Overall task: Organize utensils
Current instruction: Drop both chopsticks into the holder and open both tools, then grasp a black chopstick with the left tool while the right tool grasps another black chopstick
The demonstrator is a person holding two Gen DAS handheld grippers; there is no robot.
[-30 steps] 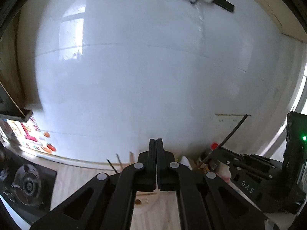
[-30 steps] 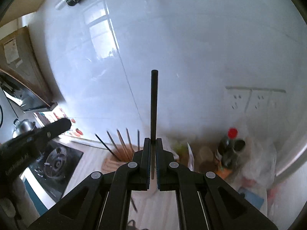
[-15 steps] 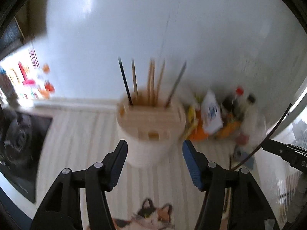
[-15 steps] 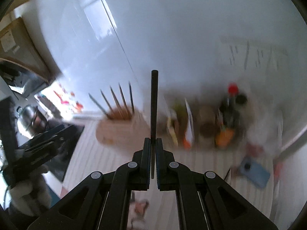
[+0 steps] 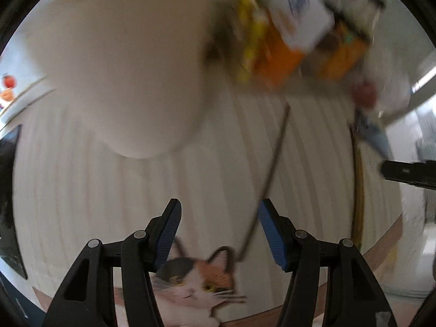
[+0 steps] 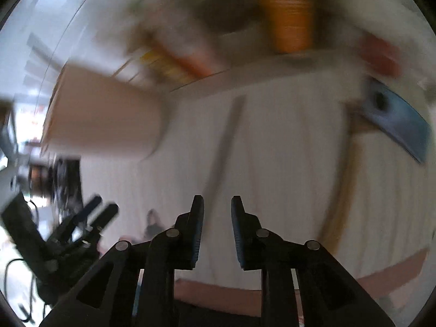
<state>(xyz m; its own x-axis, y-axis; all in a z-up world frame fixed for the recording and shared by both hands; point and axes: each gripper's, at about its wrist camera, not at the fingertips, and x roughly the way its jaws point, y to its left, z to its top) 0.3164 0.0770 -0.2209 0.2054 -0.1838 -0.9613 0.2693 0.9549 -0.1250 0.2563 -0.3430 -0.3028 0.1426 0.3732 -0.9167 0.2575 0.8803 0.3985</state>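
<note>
Both views are motion-blurred. My left gripper is open and empty, pointing down at the white striped mat. A dark chopstick lies on the mat and runs toward its right finger. A brown chopstick lies further right. The cream utensil holder looms at upper left. My right gripper has its jaws opening, with nothing between the pads. The dark chopstick shows as a streak just ahead of them. The brown chopstick is to its right and the holder to its left.
Orange and yellow packets and bottles crowd the back of the counter. A blue phone lies at the mat's right. A cat picture marks the mat's near edge. The right gripper shows at the right edge, the left gripper at lower left.
Both grippers dropped and tipped down from the wall toward the mat. The left gripper opened. The black chopstick no longer stands between the right fingers, which have parted.
</note>
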